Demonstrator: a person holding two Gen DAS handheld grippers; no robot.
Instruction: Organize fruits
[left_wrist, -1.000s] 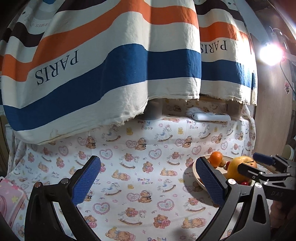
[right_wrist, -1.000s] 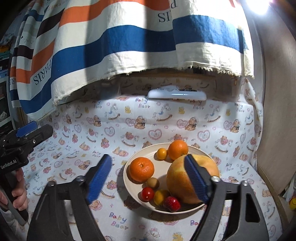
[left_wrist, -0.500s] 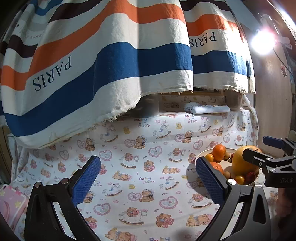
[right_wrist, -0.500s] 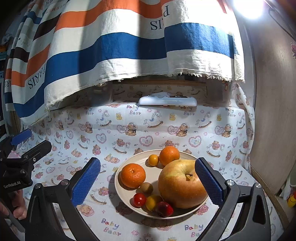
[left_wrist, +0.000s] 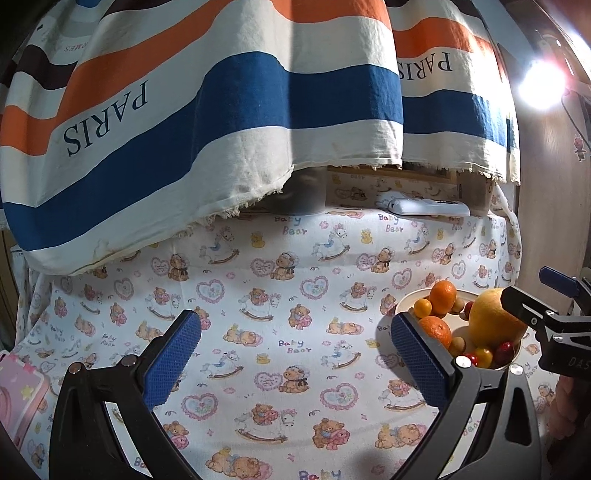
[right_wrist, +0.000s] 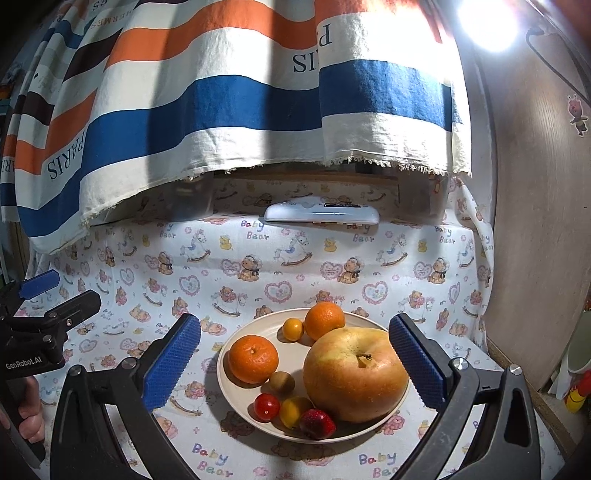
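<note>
Fruits (right_wrist: 314, 373) are gathered on a cream plate (right_wrist: 236, 391) on the bear-print cloth (right_wrist: 258, 266), released by the right gripper (right_wrist: 294, 363).
The right gripper is drawn back and spread wide, empty; the placing appears done. The left gripper (left_wrist: 295, 358) is likewise open, holding nothing. A large yellow-orange fruit (right_wrist: 354, 373), two oranges and small pieces are seen.

On the tablecloth (right_wrist: 258, 280), the plate (right_wrist: 236, 395) holds fruit, with the remote (right_wrist: 321, 214) behind it.

Wide-spread right tongs (right_wrist: 294, 363) above plate (right_wrist: 240, 397) of 8 fruits (right_wrist: 354, 373)
</note>
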